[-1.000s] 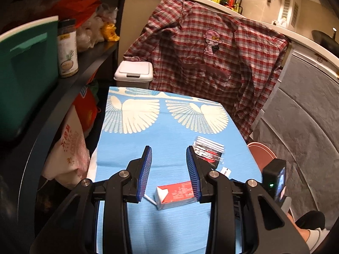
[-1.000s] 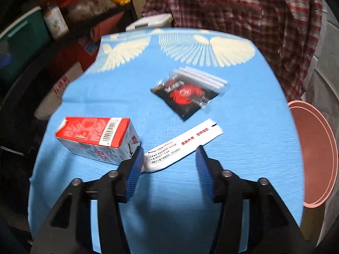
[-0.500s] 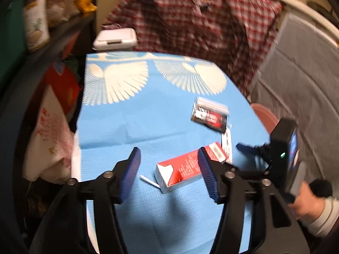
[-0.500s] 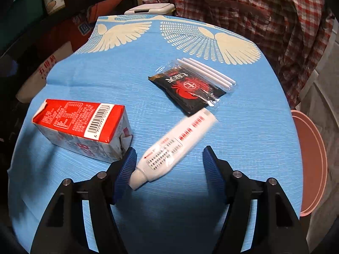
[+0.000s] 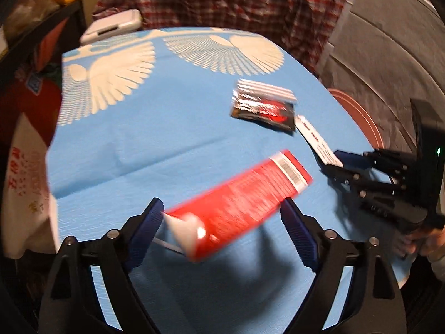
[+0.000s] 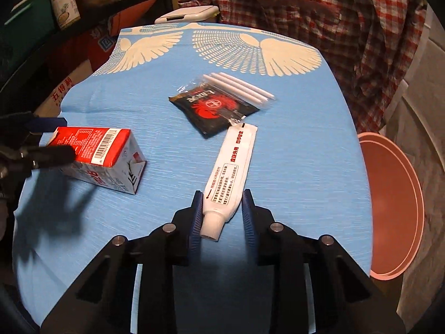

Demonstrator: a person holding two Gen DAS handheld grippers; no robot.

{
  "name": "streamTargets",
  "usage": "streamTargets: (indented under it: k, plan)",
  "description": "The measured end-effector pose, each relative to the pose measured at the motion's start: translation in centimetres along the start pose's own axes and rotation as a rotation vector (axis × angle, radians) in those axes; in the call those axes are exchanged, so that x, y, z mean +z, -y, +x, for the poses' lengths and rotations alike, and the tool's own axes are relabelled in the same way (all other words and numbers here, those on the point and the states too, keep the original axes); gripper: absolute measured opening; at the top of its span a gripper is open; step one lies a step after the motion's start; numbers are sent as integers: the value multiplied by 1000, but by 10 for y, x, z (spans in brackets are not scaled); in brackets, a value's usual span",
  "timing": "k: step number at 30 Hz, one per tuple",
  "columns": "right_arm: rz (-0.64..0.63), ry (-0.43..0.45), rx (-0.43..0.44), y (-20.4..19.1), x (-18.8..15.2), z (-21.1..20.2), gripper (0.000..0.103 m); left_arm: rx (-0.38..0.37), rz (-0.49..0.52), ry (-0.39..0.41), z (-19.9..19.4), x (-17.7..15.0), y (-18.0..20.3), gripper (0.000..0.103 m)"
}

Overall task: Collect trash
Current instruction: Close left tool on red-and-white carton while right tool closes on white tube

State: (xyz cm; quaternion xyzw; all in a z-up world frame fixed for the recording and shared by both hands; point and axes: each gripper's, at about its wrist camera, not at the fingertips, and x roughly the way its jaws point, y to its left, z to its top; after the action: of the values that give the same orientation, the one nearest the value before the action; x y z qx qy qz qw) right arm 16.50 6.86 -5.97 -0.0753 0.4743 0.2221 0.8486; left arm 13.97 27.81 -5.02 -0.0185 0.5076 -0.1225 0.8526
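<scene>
A red and white carton [image 5: 239,200] lies on its side on the blue tablecloth [image 5: 155,144]. My left gripper [image 5: 222,222] straddles it with jaws wide and still opening, and the pads are clear of it. A white tube [image 6: 236,161] lies cap-end toward my right gripper [image 6: 221,211]. That gripper's jaws are closing around the cap end, with a sliver of gap at the right pad. A black and red sachet [image 6: 214,108] with a clear pack of white sticks [image 6: 239,86] lies beyond the tube. The left wrist view also shows the right gripper [image 5: 342,161] at the tube [image 5: 314,139].
A pink round bin [image 6: 389,194] stands beside the table's right edge. A white lidded bin [image 6: 189,14] and a hanging plaid shirt [image 6: 319,8] are behind the table. Shelves with bags and a jar [image 6: 65,7] line the left. A hand [image 5: 422,239] holds the right gripper.
My left gripper dropped toward the carton and its jaws spread wide around it. My right gripper's jaws narrowed around the tube's cap end, and the tube now lines up with the gripper.
</scene>
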Motion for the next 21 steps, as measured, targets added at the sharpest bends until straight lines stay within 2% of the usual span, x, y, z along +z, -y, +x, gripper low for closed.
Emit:
streamTargets:
  k: [5, 8, 10, 13, 16, 21]
  plan:
    - [9, -11, -14, 11, -3, -7, 29, 3, 86, -45, 7, -3, 20, 81]
    - [22, -19, -10, 17, -4, -11, 30, -15, 102, -47, 4, -2, 27, 67]
    - [29, -23, -3, 19, -4, -11, 31, -32, 109, -43, 1, -2, 31, 64]
    - [38, -22, 1, 22, -4, -9, 33, -34, 131, -47, 3, -3, 38, 64]
    - [41, -18, 5, 24, -4, -7, 33, 20, 151, -50, 9, -3, 42, 64]
    - [40, -13, 11, 25, -3, -4, 33, 33, 123, -36, 13, 0, 39, 64]
